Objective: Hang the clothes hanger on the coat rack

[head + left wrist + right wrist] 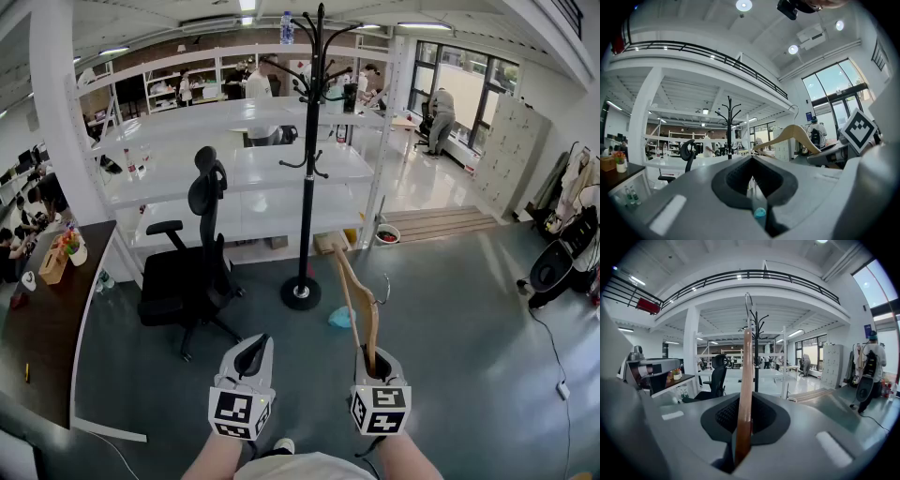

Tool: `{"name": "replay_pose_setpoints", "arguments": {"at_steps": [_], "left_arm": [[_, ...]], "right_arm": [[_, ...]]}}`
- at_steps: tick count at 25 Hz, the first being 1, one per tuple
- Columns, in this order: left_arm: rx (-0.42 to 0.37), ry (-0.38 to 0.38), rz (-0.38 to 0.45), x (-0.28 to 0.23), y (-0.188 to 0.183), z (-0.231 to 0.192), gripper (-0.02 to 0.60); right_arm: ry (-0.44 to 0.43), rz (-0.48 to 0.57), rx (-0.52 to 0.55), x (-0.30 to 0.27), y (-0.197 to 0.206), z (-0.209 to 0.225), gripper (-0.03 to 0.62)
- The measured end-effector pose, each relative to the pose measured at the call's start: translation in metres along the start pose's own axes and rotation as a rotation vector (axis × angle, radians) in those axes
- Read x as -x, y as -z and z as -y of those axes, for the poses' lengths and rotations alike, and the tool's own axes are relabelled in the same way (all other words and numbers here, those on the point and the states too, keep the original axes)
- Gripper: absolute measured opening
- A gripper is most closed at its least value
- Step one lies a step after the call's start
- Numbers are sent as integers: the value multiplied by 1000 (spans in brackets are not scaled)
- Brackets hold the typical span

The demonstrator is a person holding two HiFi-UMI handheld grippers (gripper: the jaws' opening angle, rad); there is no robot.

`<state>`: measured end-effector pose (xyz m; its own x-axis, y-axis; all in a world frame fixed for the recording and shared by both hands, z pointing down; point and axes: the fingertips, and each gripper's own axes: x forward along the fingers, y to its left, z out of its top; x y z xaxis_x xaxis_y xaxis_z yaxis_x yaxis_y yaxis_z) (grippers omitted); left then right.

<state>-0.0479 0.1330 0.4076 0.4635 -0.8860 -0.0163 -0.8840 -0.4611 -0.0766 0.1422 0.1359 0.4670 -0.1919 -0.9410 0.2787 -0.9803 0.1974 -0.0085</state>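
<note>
- Plainly, the pickup is done: the right gripper is clenched on one end of the wooden clothes hanger, which rises up and forward from its jaws, with the metal hook at the top.
- The left gripper, level beside it, has its jaws pressed together on nothing.
- The coat rack stands straight ahead of both grippers, well apart from the hanger. Carrying the hanger over and hooking it on a peg is not yet done.
</note>
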Motion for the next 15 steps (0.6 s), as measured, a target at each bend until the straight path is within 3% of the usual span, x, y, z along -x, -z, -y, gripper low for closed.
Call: {"name": "replay_pose_setpoints", "arguments": {"at_steps": [15], "left_arm": [[16,-3,-9,-4,6,-13,0]], "right_arm": [[17,-17,-36,-9,6,-1,54]]}}
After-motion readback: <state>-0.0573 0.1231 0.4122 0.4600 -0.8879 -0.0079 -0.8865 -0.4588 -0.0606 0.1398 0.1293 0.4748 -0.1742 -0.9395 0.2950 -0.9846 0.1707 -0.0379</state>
